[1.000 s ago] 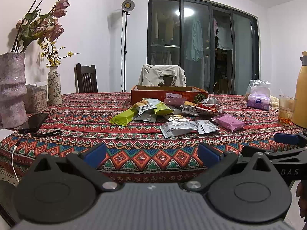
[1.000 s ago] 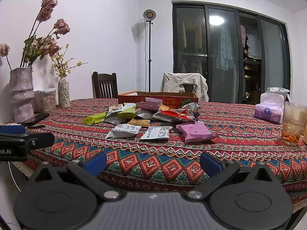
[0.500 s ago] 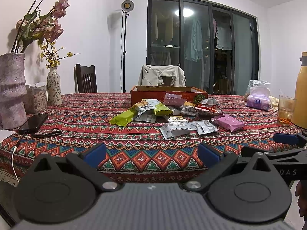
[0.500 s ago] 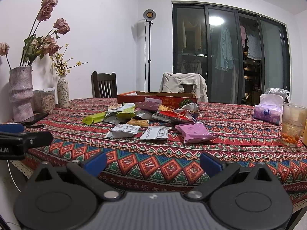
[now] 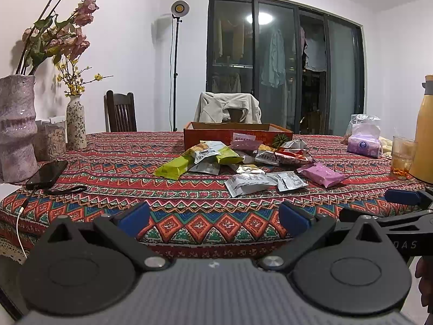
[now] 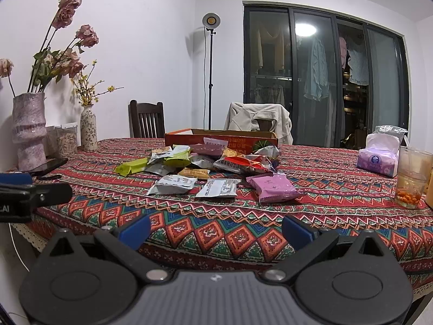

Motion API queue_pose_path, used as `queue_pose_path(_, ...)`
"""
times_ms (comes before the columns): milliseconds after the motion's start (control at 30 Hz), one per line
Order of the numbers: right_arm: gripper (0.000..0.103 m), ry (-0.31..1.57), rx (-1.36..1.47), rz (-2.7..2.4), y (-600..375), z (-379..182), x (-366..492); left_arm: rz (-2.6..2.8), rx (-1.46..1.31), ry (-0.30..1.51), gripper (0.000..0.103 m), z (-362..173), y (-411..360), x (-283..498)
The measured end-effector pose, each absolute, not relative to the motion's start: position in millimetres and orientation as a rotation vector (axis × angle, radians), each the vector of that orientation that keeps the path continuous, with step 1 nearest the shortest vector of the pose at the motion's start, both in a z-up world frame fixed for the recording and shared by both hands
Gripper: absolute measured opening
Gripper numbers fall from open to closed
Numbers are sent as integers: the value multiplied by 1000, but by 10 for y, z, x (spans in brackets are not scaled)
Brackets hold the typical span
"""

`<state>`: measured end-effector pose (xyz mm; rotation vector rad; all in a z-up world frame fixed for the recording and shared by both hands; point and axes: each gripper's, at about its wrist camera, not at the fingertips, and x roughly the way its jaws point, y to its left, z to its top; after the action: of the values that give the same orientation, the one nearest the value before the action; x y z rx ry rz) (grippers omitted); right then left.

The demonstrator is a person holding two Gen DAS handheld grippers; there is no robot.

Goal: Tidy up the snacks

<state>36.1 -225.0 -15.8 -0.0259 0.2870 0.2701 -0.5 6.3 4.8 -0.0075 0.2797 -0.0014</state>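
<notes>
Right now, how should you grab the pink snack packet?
Probably pinch the near crimped edge of the pink snack packet, coming in low from the front with the right gripper. It lies flat on the tablecloth, apart from the pile, nearest that side.

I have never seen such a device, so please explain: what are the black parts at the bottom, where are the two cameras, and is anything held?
No robot is here. A person holds two handheld grippers, each with a camera looking along its blue-tipped fingers. One picture is from the left gripper, the other from the right gripper. Both are open and hold nothing. Before them, on the patterned tablecloth, lies a pile of snack packets, with an orange cardboard box behind it. A phone, vases and a glass also stand there.
</notes>
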Motion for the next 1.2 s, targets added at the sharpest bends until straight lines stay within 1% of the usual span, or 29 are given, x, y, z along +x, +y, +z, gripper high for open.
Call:
queue_pose_path(700, 103, 289, -31, 267, -2255, -177, 358, -1, -7, 282, 103, 53, 63, -5)
queue_pose_path(1200, 103, 292, -32, 258, -2268, -202, 366, -7, -13, 304, 103, -47, 55, 14)
